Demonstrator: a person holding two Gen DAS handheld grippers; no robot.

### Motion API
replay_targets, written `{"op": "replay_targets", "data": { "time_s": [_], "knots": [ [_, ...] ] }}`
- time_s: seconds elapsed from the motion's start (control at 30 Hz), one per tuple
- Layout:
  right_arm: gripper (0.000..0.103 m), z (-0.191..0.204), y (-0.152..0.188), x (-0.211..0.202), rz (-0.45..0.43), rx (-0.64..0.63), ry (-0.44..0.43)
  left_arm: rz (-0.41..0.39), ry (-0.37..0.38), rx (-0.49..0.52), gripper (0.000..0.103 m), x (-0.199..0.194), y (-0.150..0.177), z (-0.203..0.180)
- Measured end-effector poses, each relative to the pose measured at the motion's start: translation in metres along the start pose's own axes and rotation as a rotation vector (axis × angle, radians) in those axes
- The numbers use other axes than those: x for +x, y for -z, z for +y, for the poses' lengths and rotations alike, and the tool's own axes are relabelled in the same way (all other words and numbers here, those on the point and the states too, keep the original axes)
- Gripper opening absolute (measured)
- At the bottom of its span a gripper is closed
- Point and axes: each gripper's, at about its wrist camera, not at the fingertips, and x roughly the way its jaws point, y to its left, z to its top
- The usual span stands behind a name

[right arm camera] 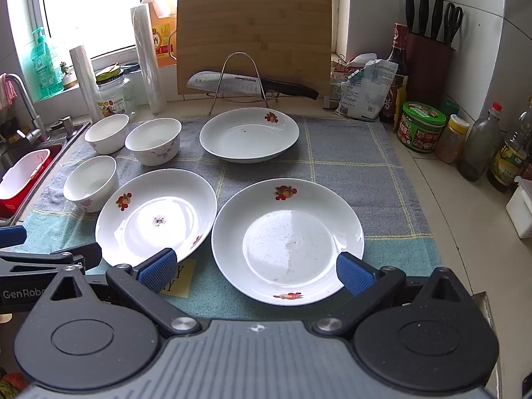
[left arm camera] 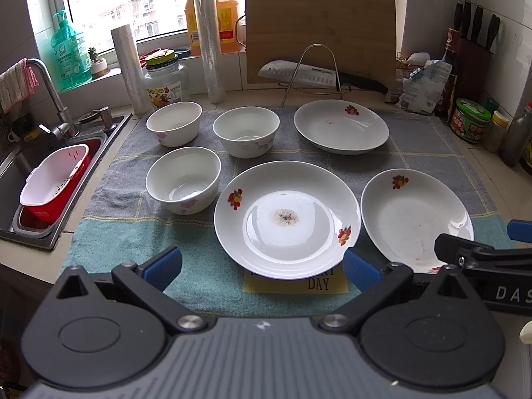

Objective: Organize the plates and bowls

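Note:
Three white plates with fruit motifs lie on a checked towel (left arm camera: 415, 146): a near middle plate (left arm camera: 287, 219) (right arm camera: 156, 216) with a dark speck patch, a near right plate (left arm camera: 412, 216) (right arm camera: 287, 241), and a far plate (left arm camera: 340, 126) (right arm camera: 249, 133). Three white bowls stand at the left: a near bowl (left arm camera: 183, 179) (right arm camera: 90, 183), a back left bowl (left arm camera: 174, 123) (right arm camera: 106, 133), and a back middle bowl (left arm camera: 246, 131) (right arm camera: 153, 144). My left gripper (left arm camera: 262, 267) is open before the middle plate. My right gripper (right arm camera: 256, 274) is open before the right plate. Both hold nothing.
A sink (left arm camera: 43, 179) with a red-and-white basket lies at the left. A cutting board (left arm camera: 319, 33), a knife on a wire rack (left arm camera: 319, 76), bottles and jars line the back. A knife block (right arm camera: 429, 60) and condiment jars crowd the right side.

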Motion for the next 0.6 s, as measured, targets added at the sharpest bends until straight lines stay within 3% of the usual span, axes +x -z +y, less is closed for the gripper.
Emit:
{"op": "replay_targets", "data": {
  "time_s": [0.27, 0.6],
  "knots": [
    [0.103, -0.004, 0.002, -0.002, -0.030, -0.001, -0.021, -0.012, 0.021, 0.014, 0.102, 0.001, -0.003, -0.003],
    [0.103, -0.018, 0.008, -0.006, -0.131, -0.013, -0.103, -0.054, 0.107, 0.048, 0.102, 0.005, 0.000, -0.009]
  ]
}}
